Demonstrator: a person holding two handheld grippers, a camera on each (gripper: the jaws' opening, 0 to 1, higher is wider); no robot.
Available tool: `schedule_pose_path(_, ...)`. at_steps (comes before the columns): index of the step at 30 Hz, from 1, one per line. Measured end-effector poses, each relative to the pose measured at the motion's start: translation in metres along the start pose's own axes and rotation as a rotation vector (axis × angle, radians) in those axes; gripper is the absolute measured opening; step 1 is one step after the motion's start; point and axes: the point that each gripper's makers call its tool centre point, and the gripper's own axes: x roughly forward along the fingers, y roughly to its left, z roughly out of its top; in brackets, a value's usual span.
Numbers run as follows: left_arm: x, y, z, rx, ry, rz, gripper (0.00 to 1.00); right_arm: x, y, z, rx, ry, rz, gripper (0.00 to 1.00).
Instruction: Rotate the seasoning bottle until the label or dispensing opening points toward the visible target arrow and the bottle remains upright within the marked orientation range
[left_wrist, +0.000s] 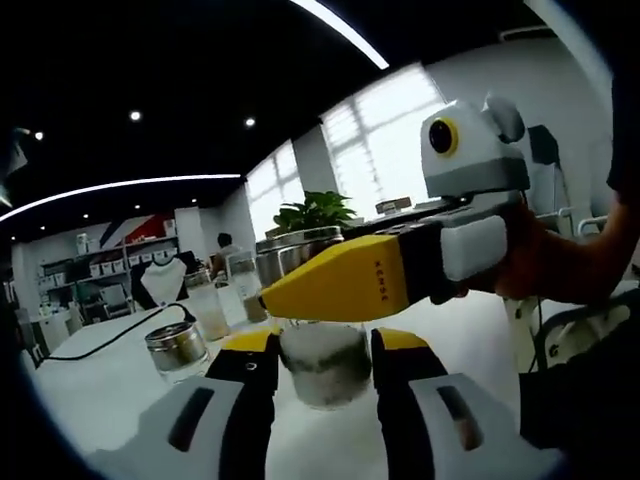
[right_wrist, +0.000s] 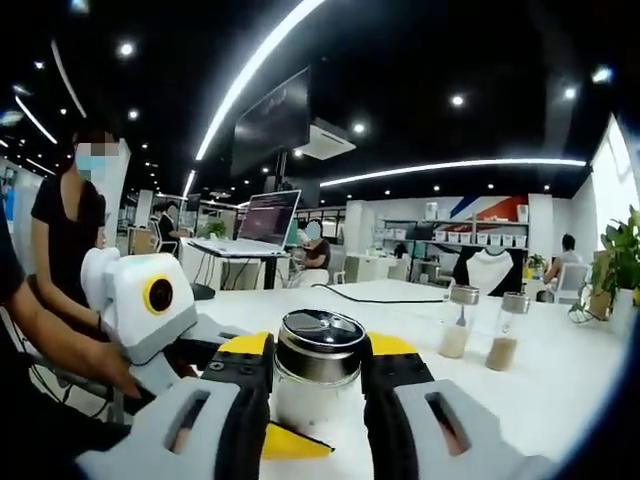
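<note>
The seasoning bottle stands upright on the white table, right in front of me and between the jaws of both my tools. My right gripper has its black-and-yellow jaws closed in on either side of the bottle just under the shiny metal cap, and they look to be touching the glass, so I take it that I have hold there. My left gripper brackets the lower glass body from the opposite side, jaws close against it or nearly so; I cannot tell for sure whether they press on it. The bottle looks like clear glass holding white grains: rigid, smooth and probably slippery, light enough to tip if twisted off-centre, and breakable if squeezed hard. I would grip low on the straight glass wall to steady it and turn at the neck below the cap, keeping the base flat. I see no target arrow from here. Two more shakers stand well apart on the table, and another jar sits near.
</note>
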Motion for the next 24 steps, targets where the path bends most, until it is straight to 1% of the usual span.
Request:
schedule_pose_path(1, -0.001, 0.002, 0.000, -0.007, -0.001, 0.008, 0.38, 0.001, 0.002, 0.001, -0.040, -0.026, 0.039, 0.33)
schedule_pose_path(2, -0.002, 0.003, 0.000, -0.005, -0.002, 0.015, 0.37, 0.000, 0.001, 0.000, -0.023, -0.030, 0.045, 0.33)
schedule_pose_path(3, -0.003, 0.005, 0.000, 0.035, -0.005, 0.034, 0.37, 0.000, 0.001, -0.001, -0.014, -0.033, 0.057, 0.33)
schedule_pose_path(4, -0.004, 0.003, 0.001, 0.053, -0.009, 0.035, 0.36, -0.002, 0.000, 0.000, -0.006, -0.038, 0.073, 0.33)
schedule_pose_path(5, -0.004, 0.003, 0.002, 0.050, -0.012, 0.034, 0.36, -0.002, 0.000, 0.000, -0.008, -0.045, 0.082, 0.34)
schedule_pose_path(6, -0.005, 0.000, 0.004, 0.023, -0.028, 0.003, 0.36, -0.003, 0.005, 0.003, -0.013, -0.072, 0.141, 0.34)
schedule_pose_path(7, -0.005, -0.003, 0.005, 0.008, -0.033, -0.014, 0.36, -0.004, 0.005, 0.003, -0.010, -0.070, 0.146, 0.34)
schedule_pose_path(8, -0.004, -0.006, 0.006, -0.010, -0.038, -0.039, 0.36, -0.006, 0.003, 0.002, 0.013, -0.062, 0.144, 0.34)
schedule_pose_path(9, -0.004, -0.009, 0.006, -0.034, -0.039, -0.060, 0.36, -0.008, 0.004, 0.002, 0.020, -0.064, 0.162, 0.34)
schedule_pose_path(10, -0.004, -0.009, 0.006, -0.038, -0.042, -0.070, 0.36, -0.009, 0.007, 0.002, 0.010, -0.073, 0.191, 0.34)
schedule_pose_path(11, -0.004, -0.014, 0.005, -0.063, -0.041, -0.102, 0.36, -0.010, 0.008, 0.001, 0.014, -0.072, 0.205, 0.34)
schedule_pose_path(12, -0.005, -0.017, 0.006, -0.074, -0.042, -0.122, 0.36, -0.011, 0.011, 0.000, 0.028, -0.072, 0.233, 0.34)
schedule_pose_path(14, -0.005, -0.023, 0.007, -0.071, -0.053, -0.160, 0.36, -0.013, 0.016, -0.002, 0.045, -0.058, 0.283, 0.35)
schedule_pose_path(17, -0.006, -0.028, 0.008, -0.065, -0.060, -0.180, 0.36, -0.012, 0.018, -0.003, 0.044, -0.049, 0.289, 0.36)
schedule_pose_path(19, -0.007, -0.029, 0.007, -0.070, -0.055, -0.190, 0.36, -0.012, 0.021, -0.005, 0.045, -0.026, 0.283, 0.36)
schedule_pose_path(20, -0.007, -0.029, 0.006, -0.069, -0.052, -0.191, 0.36, -0.012, 0.020, -0.006, 0.049, -0.006, 0.261, 0.36)
schedule_pose_path(21, -0.007, -0.029, 0.007, -0.064, -0.055, -0.190, 0.37, -0.011, 0.019, -0.005, 0.035, -0.013, 0.253, 0.36)
schedule_pose_path(22, -0.006, -0.028, 0.008, -0.049, -0.066, -0.181, 0.37, -0.010, 0.017, -0.003, 0.018, -0.020, 0.230, 0.35)
schedule_pose_path(24, -0.006, -0.027, 0.010, -0.039, -0.075, -0.171, 0.37, -0.009, 0.015, -0.002, 0.008, -0.016, 0.197, 0.35)
